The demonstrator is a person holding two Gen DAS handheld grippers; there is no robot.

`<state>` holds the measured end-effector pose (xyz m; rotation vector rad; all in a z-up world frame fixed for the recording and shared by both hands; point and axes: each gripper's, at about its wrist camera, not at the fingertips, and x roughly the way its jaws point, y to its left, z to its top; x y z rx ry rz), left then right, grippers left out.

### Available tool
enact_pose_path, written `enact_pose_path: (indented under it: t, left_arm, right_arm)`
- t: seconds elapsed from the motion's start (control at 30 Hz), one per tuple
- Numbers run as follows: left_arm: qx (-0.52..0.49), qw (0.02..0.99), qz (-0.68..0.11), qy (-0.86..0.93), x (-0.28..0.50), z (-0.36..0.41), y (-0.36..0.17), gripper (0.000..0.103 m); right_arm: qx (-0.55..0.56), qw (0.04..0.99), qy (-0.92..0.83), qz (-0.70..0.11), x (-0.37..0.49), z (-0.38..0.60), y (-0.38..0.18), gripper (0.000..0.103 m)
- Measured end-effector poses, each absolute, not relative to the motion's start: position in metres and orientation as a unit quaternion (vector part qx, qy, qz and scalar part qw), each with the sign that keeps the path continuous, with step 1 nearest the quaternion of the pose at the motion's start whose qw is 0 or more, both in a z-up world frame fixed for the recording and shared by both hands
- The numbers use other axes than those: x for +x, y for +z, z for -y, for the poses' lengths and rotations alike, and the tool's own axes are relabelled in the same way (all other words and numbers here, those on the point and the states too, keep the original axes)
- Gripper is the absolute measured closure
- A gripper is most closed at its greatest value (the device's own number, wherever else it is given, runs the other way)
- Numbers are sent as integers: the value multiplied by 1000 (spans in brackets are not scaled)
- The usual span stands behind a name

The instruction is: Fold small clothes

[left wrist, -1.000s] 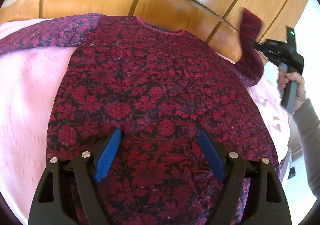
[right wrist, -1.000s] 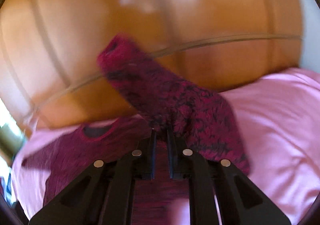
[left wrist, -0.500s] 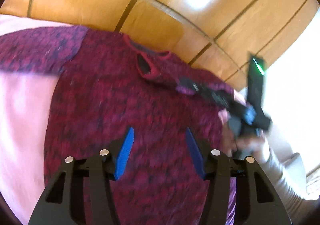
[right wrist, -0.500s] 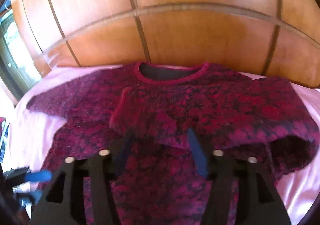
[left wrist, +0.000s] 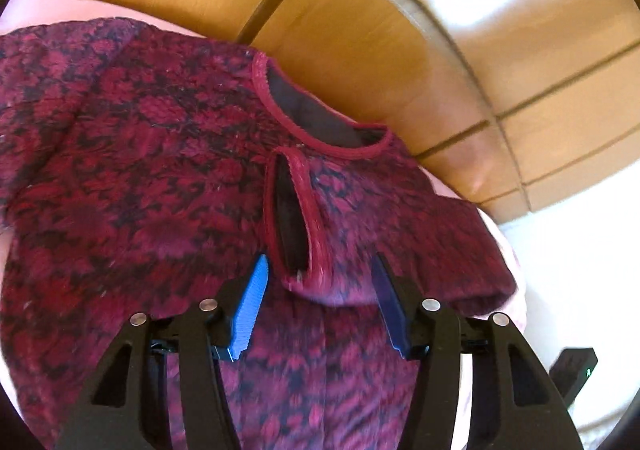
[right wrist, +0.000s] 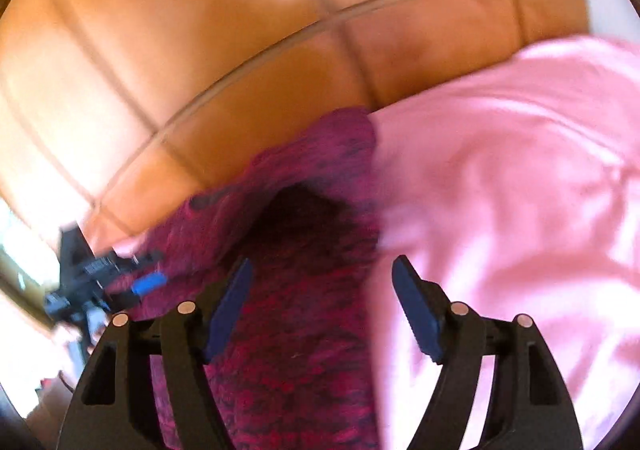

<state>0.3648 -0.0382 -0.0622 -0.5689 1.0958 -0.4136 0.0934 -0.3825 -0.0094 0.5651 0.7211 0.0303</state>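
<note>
A dark red floral sweater [left wrist: 132,186] lies flat on a pink bedspread [right wrist: 500,170], neckline toward the headboard. One sleeve is folded across the chest, its cuff [left wrist: 298,226] gaping open. My left gripper [left wrist: 320,278] hovers over the cuff's end with its jaws closing. The cuff tip lies between the blue pads [left wrist: 254,294], which do not press on it. In the blurred right wrist view my right gripper [right wrist: 322,282] is above the sweater's folded shoulder [right wrist: 304,210] at its edge. Its jaws are opening and hold nothing. The left gripper [right wrist: 140,282] shows at the left there.
A glossy wooden headboard [left wrist: 360,30] rises right behind the sweater's collar. Pink bedspread stretches to the right of the garment. A black part of the other hand-held device [left wrist: 572,370] sits at the lower right of the left wrist view.
The right gripper let go of the sleeve, which now lies across the chest, and drew back toward the sweater's edge. The left gripper slid over to the cuff and its jaws narrowed.
</note>
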Motion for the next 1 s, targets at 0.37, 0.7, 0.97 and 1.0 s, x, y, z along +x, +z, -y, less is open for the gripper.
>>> enact_pose_path:
  t: [0.37, 0.7, 0.97, 1.0]
  left_arm:
    - [-218, 862, -432, -154, 350, 1, -17, 97]
    - [-203, 875, -430, -87, 330, -54, -32, 98]
    - [-186, 863, -466, -63, 335, -68, -73, 97]
    - [-199, 860, -465, -65, 335, -72, -70, 97]
  right_arm:
    - [386, 871, 35, -302, 114, 418, -6, 53]
    - [238, 880, 27, -411, 184, 330, -36, 61]
    - [102, 912, -14, -397, 176, 297, -55, 61]
    - [89, 913, -21, -397, 177, 293, -56, 61]
